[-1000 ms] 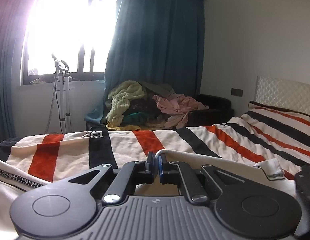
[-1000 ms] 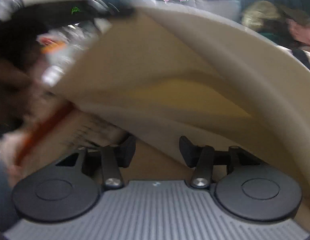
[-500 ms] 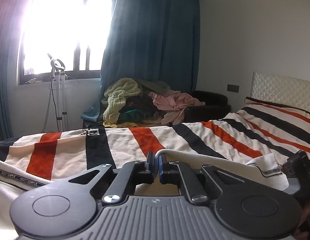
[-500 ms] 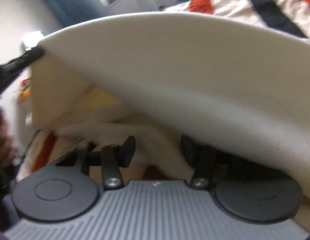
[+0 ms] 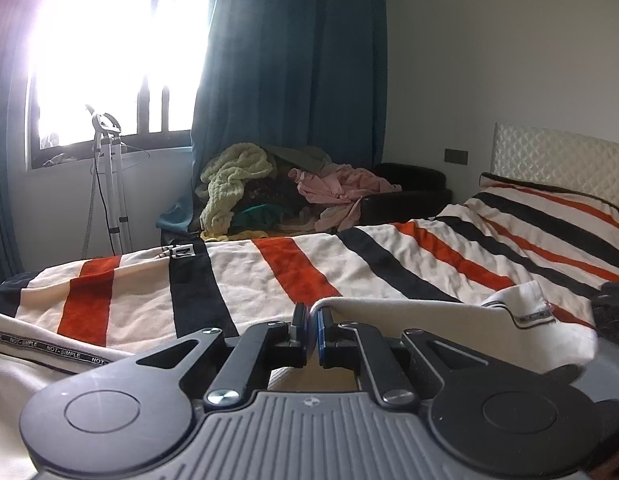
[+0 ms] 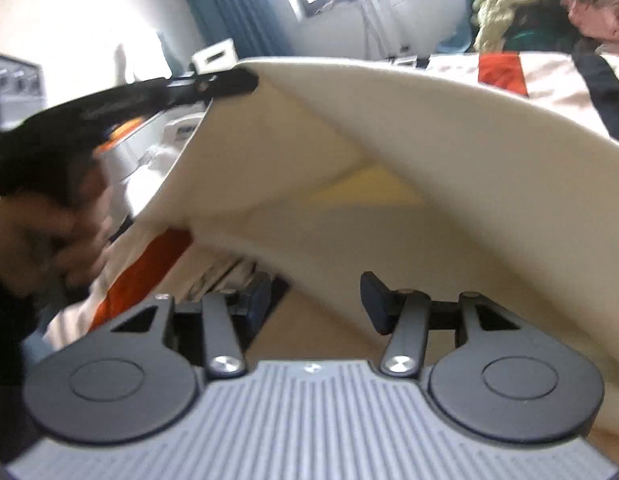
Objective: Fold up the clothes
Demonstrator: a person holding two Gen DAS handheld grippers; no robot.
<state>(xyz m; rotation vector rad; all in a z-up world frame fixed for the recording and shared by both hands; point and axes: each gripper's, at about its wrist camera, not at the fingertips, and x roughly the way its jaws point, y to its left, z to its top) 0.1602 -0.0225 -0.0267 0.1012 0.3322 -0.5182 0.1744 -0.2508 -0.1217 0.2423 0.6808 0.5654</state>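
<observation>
A cream garment lies on the striped bed, and one folded edge of it is pinched in my left gripper, which is shut. A banded cuff of the garment sticks up at the right. In the right wrist view the same cream garment is lifted like a tent, with its corner held by the left gripper. My right gripper is under the lifted cloth, open, and its jaws stand wide apart. A person's hand holds the left tool.
The bed carries a cream blanket with orange and black stripes. Beyond its far edge are a pile of clothes on a black armchair and a white stand by the window. A quilted headboard is at the right.
The left gripper stays shut on the garment edge and its view has panned slightly. The right wrist view has swung around under the lifted cloth, and its jaws stay open.
</observation>
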